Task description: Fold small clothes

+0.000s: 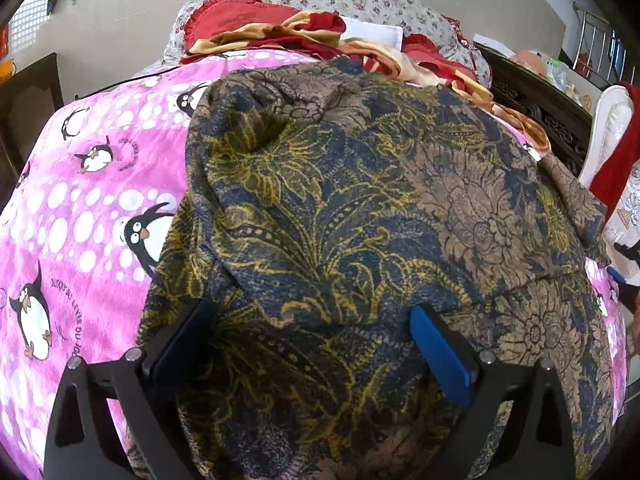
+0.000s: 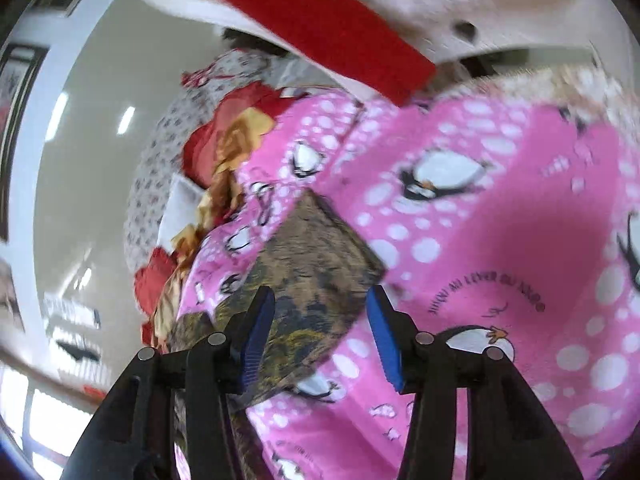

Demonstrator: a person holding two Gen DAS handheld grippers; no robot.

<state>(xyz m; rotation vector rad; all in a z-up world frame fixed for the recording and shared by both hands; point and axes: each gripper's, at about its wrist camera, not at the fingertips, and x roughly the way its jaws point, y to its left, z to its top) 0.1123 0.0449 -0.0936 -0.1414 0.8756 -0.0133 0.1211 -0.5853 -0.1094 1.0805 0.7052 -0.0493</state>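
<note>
left gripper (image 1: 316,344): jaws spread wide, nothing pinched, blue pads (image 1: 440,352) at 5 and 7 o'clock of its view, pitched steeply down. right gripper (image 2: 320,332): jaws part-open, pads clear of contact, view motion-blurred and rolled, fingers aimed toward 12 o'clock.

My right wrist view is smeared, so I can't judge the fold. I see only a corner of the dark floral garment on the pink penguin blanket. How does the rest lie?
Observer: The dark blue, brown and yellow floral garment lies spread across the pink penguin-print blanket, one layer lapped over another.
Operator: Is the left gripper holding it?
Observer: No. The left gripper is wide open above the cloth.
Operator: What's past its far right side?
Observer: Dark carved wooden furniture.
</note>
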